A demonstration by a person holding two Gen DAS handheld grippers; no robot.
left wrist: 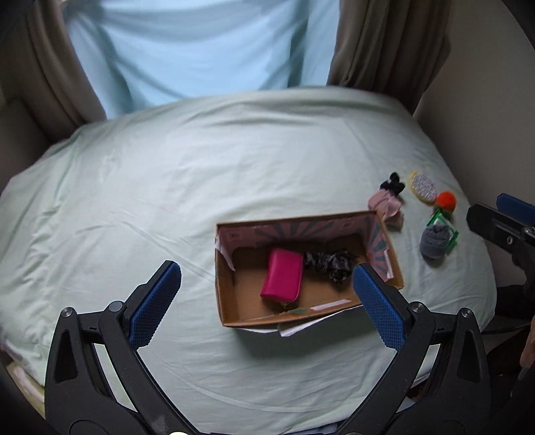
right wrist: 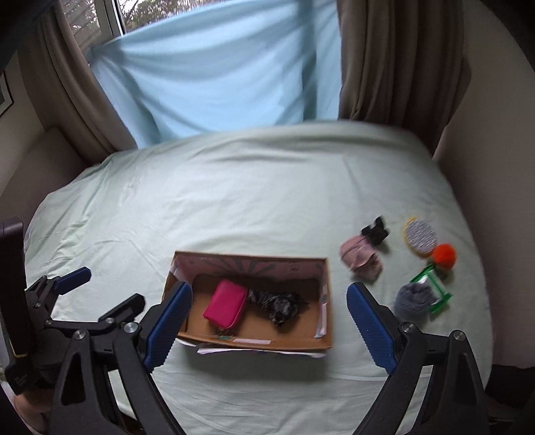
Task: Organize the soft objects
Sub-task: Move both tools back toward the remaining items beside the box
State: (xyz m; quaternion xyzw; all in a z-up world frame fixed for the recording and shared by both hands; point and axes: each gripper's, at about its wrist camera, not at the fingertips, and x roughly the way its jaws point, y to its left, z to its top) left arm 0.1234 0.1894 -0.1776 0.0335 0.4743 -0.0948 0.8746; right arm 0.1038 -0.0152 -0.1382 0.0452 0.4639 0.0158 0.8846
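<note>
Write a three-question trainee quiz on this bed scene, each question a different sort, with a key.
1. True or false: the pink pouch lies inside the cardboard box.
2. Which lies nearest the orange pom-pom? A) the round scrubber pad B) the pink pouch C) the black-and-white fabric
3. Fill in: the right tongs are ____, holding nothing.

Key: 1 true; 2 A; 3 open.

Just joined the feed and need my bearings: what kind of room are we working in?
Most likely a bedroom. The cardboard box sits on a bed under a pale green sheet, with brown curtains and a window behind it.
</note>
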